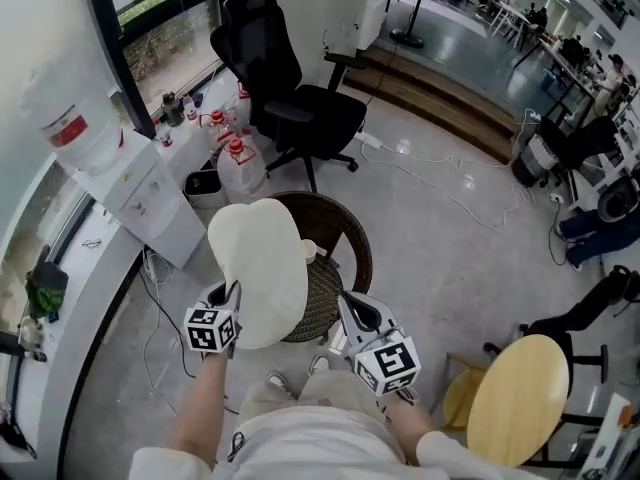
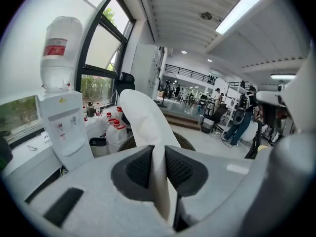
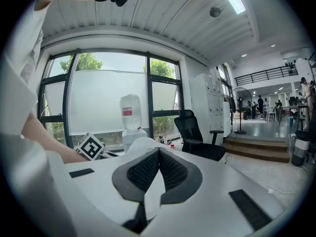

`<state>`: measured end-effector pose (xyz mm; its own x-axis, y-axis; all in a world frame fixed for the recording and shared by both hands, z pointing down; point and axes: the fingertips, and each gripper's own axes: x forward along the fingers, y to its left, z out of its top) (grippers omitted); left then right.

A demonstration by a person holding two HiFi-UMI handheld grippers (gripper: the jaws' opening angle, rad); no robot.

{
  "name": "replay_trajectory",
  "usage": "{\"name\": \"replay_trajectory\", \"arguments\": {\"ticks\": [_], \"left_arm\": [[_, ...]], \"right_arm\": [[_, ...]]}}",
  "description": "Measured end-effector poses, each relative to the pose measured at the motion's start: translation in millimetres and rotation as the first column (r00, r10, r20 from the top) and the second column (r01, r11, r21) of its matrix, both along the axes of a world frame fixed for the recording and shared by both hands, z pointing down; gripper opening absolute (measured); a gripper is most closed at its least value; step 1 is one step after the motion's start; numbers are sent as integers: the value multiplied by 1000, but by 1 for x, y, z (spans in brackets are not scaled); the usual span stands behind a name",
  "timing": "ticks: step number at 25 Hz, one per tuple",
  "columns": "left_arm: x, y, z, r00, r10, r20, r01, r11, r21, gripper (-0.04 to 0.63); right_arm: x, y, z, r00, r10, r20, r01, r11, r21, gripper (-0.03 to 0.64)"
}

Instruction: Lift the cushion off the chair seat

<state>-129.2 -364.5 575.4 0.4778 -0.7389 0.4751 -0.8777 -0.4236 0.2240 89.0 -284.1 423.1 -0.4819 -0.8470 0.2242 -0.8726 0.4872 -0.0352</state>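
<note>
A cream cushion hangs tilted in the air above the round dark wicker chair, clear of its woven seat. My left gripper is shut on the cushion's near left edge; in the left gripper view the cushion rises from between the pads of the left gripper. My right gripper is on the cushion's right side. In the right gripper view a strip of the cushion is pinched between the pads of the right gripper.
A black office chair stands behind the wicker chair. A water dispenser and several water jugs are at the left by the window. A yellow round stool is at the lower right. Cables trail over the floor.
</note>
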Motion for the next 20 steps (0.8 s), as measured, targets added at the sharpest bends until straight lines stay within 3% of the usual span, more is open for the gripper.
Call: {"name": "replay_trajectory", "arguments": {"ticks": [5,13,16,20], "left_arm": [[-35,-12,-61,998,-68,-2,68,991,113,48],[-75,-15,-161,991,-129,-33,133,943,306,48],[-86,-16,-196,987,-153,-53,162,915,369,48],[-99,-10,-244,980,-178,-86,197,861,468,48]], "right_arm": [[-13,-9,-23,999,-38,13,37,999,30,2],[-10,-40,-69,997,-69,21,67,993,102,2],[-12,-54,-87,996,-83,17,80,988,135,2],[-10,-71,-105,995,-98,11,95,982,164,2]]}}
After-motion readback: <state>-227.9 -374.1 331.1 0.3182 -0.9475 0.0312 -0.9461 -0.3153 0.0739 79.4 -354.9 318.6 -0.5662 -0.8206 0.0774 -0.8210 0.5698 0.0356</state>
